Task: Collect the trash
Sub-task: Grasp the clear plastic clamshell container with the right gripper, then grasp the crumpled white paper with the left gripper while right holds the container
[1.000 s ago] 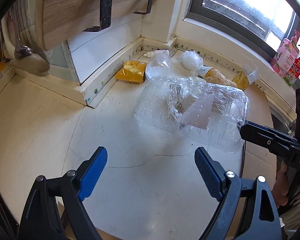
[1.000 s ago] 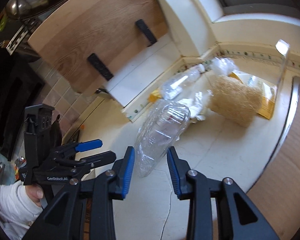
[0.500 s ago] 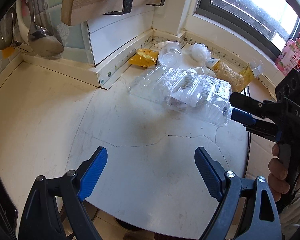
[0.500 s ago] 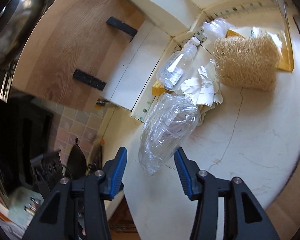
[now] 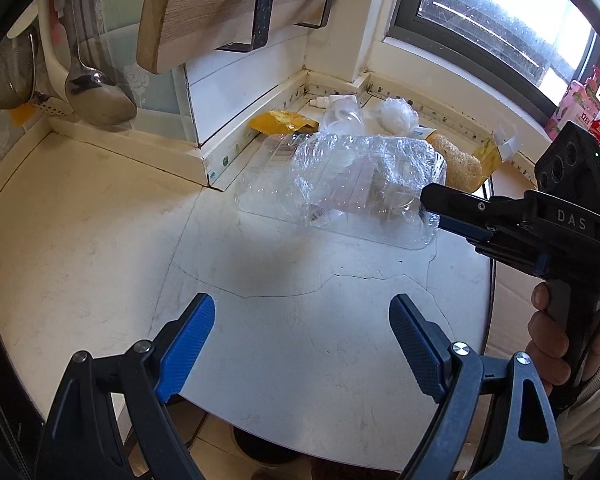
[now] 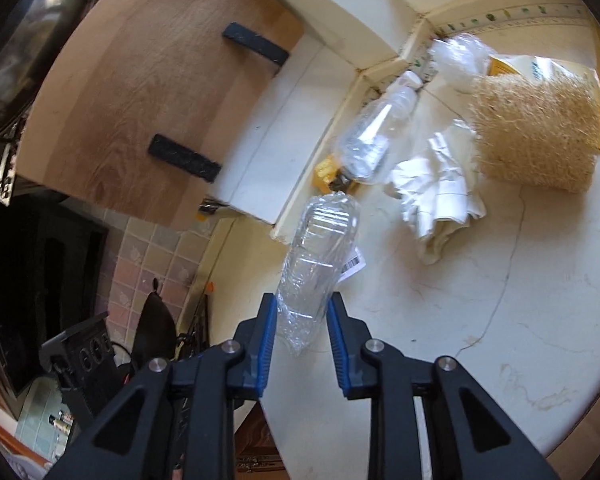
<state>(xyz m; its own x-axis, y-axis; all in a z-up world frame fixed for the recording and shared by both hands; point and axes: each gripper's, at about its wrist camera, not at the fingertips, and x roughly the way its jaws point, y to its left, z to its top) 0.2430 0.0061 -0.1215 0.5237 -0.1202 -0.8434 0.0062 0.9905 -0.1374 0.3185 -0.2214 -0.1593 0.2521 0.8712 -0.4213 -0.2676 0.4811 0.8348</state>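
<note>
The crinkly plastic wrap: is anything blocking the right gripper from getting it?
No. The right gripper already has its blue pads on both sides of the clear plastic packaging, with nothing between. The crumpled paper and loofah lie farther back on the countertop.

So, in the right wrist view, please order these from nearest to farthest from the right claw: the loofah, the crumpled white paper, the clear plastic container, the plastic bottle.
1. Clear plastic container: between the right claw's fingers.
2. Crumpled white paper: ahead, to the right.
3. Plastic bottle and loofah: too close to call; bottle by the wall, loofah far right.
</note>
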